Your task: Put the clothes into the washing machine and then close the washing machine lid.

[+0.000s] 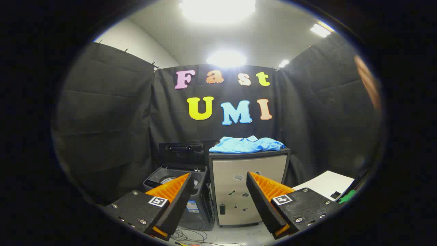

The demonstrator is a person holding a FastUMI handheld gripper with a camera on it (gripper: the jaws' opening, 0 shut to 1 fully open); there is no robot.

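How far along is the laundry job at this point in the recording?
Barely started. The washing machine has its lid up already, so nothing needs opening. The blue shirt lies on the cabinet beside it, beyond the tongs, which are open and hold nothing. Left: grasp the shirt, drop it in the drum, close the lid.

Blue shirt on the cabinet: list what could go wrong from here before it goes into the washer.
1. The blue shirt lies spread across the cabinet top, one end at the edge; a pinch may lift only part, and it may drag or drop.
2. The washing machine stands close beside the cabinet with its lid upright; the open gripper could bump it.
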